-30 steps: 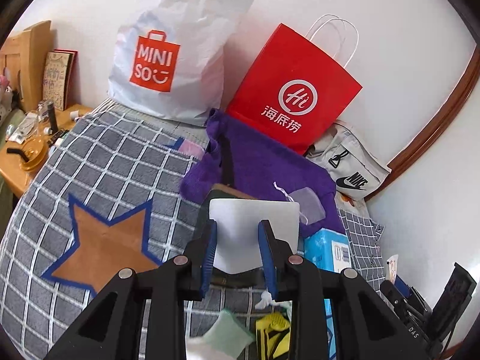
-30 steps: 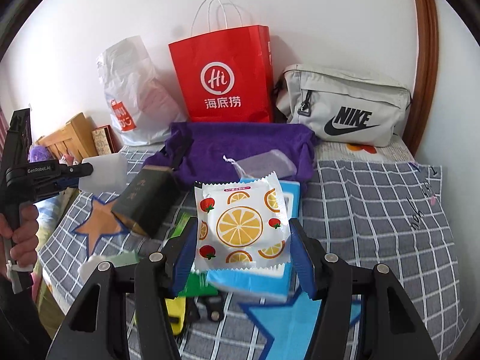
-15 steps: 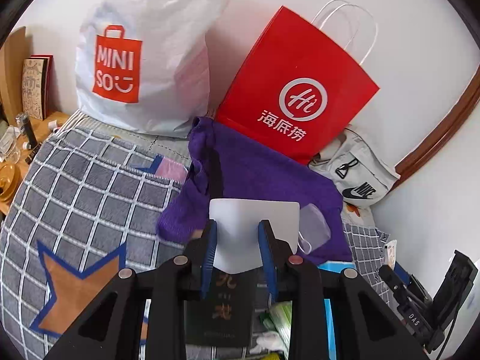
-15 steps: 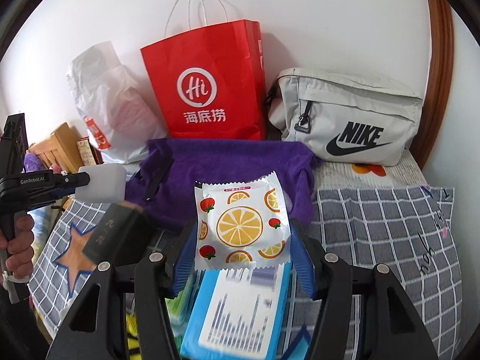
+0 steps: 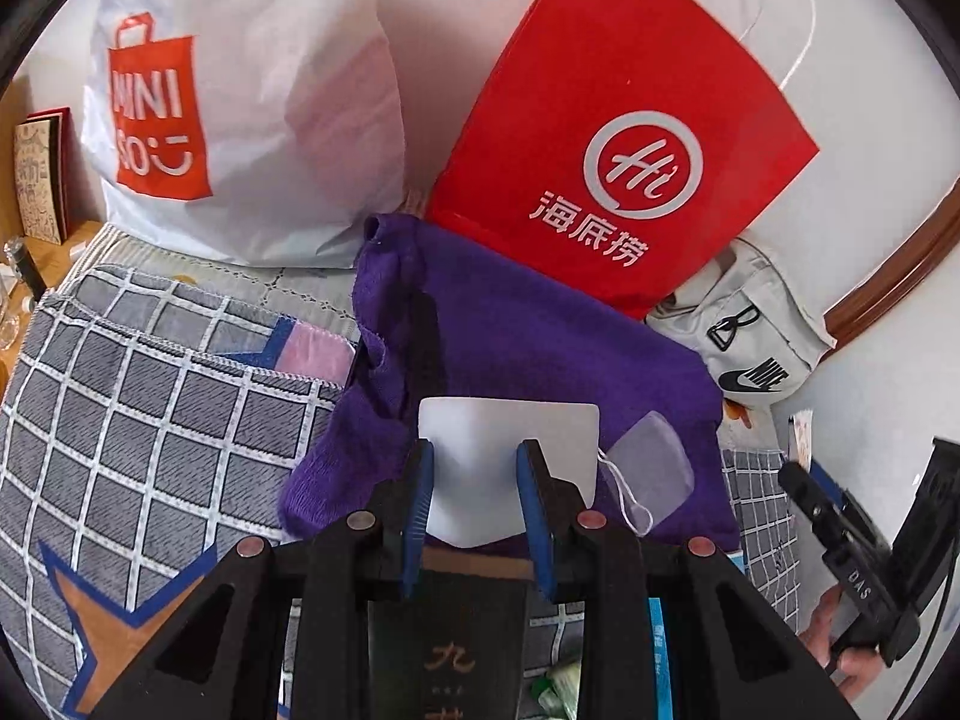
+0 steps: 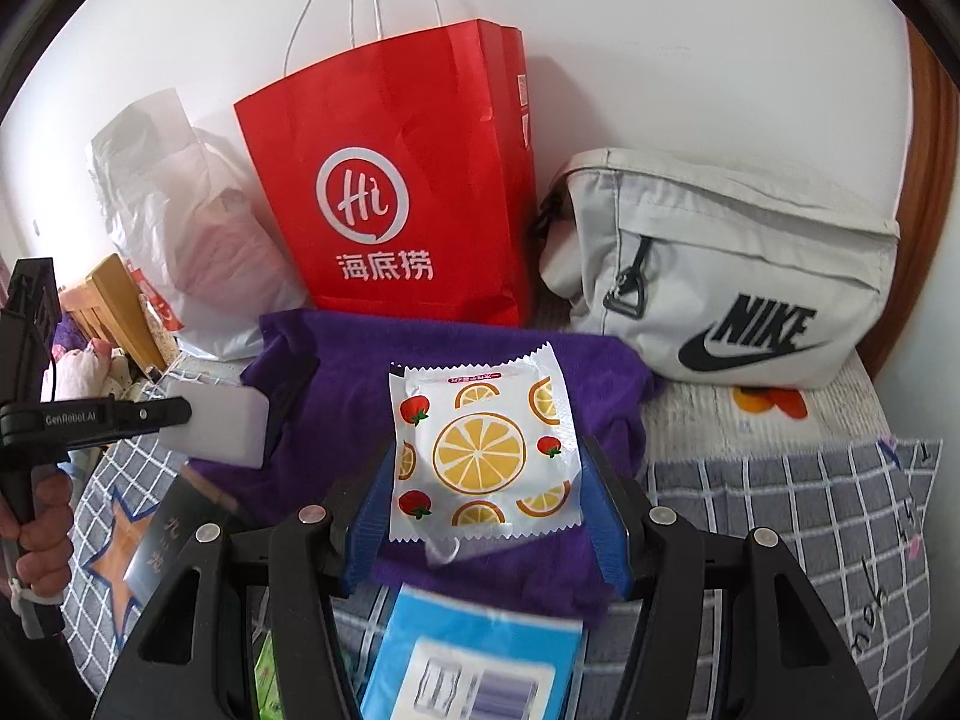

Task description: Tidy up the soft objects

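My left gripper (image 5: pixel 477 450) is shut on a white sponge block (image 5: pixel 510 450), held over the near edge of a purple towel (image 5: pixel 540 348) on the bed. From the right wrist view the same white sponge block (image 6: pixel 222 426) shows at the left, in the left gripper (image 6: pixel 180 411). My right gripper (image 6: pixel 486 468) is shut on a flat wipe packet (image 6: pixel 483 444) printed with orange slices and strawberries, held above the purple towel (image 6: pixel 336 372). A small translucent pouch (image 5: pixel 651 459) with a string lies on the towel.
A red paper bag (image 6: pixel 396 180), a white Miniso plastic bag (image 5: pixel 240 96) and a grey Nike bag (image 6: pixel 738 276) stand against the wall behind the towel. A dark box (image 6: pixel 174 534), a blue tissue pack (image 6: pixel 474 660) and a checked bed cover (image 5: pixel 150 396) lie near me.
Both grippers have moved forward toward the wall with their loads; the towel and bags now look larger and closer. Neither grip has changed.
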Motion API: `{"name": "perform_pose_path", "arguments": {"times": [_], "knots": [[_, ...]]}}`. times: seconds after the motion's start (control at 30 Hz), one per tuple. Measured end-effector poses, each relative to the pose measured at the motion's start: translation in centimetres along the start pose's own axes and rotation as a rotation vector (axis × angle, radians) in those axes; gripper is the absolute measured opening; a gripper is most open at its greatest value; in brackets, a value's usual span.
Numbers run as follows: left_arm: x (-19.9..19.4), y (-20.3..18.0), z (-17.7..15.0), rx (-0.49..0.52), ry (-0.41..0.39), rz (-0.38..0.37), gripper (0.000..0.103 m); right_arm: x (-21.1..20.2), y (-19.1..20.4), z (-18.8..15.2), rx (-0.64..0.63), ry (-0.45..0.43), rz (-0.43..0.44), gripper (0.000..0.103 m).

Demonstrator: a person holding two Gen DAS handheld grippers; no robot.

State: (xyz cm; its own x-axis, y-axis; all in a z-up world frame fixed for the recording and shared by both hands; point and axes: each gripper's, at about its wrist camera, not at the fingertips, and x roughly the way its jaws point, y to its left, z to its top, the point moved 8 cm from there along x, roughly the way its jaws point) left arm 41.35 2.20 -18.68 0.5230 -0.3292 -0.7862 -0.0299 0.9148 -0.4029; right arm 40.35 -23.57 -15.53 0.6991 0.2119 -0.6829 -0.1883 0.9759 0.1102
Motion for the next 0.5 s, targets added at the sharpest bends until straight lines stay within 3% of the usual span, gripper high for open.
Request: {"name": "perform_pose_path", "arguments": {"times": [0.5], "knots": [[4.0, -0.3, 0.4, 0.015, 0.07, -0.014, 0.027, 7.0, -2.0, 2.7, -0.036, 0.07, -0.017, 0.058]]}}
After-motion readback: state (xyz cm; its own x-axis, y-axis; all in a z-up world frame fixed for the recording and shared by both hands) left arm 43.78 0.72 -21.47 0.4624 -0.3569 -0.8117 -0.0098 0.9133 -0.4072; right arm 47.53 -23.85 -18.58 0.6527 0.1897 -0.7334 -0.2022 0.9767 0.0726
